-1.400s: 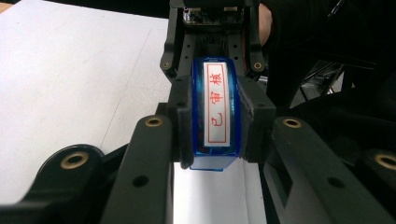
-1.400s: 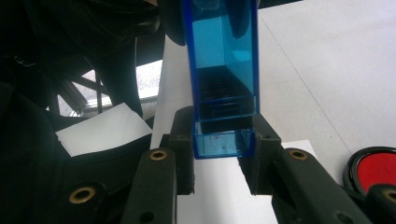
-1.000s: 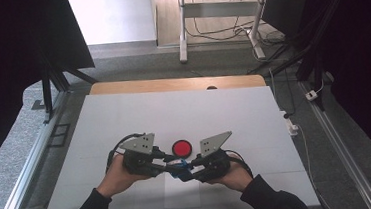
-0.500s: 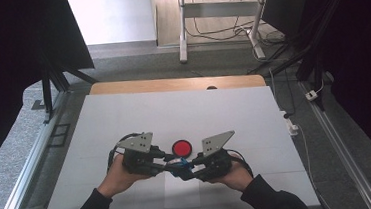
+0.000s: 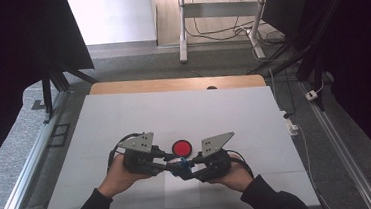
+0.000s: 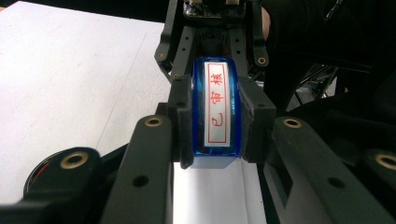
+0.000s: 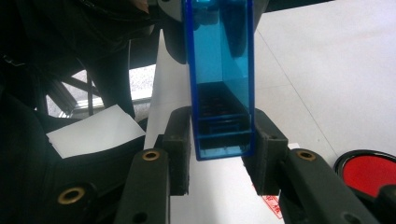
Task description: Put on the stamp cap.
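Nothing moved: both grippers still pinch glossy blue plastic stamp (image 6: 214, 112).

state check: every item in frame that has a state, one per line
blue stamp: off the table, held at both ends, label facing the left gripper's camera
left gripper: shut on the stamp
right gripper: shut on its clear blue end
red ink pad: uncovered, on the table

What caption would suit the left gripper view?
Left gripper shut on a blue stamp bearing a white label with red characters, above the white table.
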`<state>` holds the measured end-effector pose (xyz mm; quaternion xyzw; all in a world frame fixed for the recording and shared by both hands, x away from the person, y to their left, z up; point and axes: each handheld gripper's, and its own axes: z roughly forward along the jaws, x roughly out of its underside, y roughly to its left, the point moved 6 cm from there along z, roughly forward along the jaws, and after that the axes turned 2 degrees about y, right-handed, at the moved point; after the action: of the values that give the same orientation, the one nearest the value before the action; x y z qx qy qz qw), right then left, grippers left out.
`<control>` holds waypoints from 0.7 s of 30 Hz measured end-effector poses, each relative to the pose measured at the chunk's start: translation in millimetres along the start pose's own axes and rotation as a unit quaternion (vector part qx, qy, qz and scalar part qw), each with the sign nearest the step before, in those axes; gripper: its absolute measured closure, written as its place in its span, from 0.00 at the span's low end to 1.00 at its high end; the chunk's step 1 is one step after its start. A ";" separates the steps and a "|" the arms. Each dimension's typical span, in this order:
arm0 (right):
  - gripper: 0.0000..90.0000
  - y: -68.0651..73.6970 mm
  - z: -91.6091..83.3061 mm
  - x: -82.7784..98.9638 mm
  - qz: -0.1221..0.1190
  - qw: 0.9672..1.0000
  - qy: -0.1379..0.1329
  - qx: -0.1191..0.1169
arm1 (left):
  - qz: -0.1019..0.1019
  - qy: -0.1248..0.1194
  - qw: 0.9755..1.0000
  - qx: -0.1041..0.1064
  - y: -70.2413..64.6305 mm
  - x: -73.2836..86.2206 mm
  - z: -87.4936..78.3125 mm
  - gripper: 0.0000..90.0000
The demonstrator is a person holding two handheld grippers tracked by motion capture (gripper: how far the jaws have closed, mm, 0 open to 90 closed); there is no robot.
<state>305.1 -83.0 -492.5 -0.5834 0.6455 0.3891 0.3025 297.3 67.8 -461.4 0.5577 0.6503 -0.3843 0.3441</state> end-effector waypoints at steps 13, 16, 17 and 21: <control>0.64 -2.8 -3.7 2.0 0.005 1.000 0.008 0.030 | -0.013 -0.002 1.000 -0.013 1.0 -1.7 -7.5 0.78; 0.62 -3.2 -4.4 2.8 0.008 0.999 0.011 0.038 | -0.015 0.001 1.000 -0.019 1.3 -1.5 -9.1 0.78; 0.62 -3.3 -4.8 3.0 0.008 0.999 0.013 0.041 | -0.015 0.002 1.000 -0.022 1.6 -1.4 -9.8 0.78; 0.58 -4.5 -6.6 3.6 0.015 0.998 0.017 0.055 | -0.021 0.006 0.999 -0.034 3.7 -0.3 -12.8 0.78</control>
<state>309.5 -90.5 -492.9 -0.5627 0.6794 0.3478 0.3176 300.7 79.2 -455.5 0.5345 0.6760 -0.3662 0.3510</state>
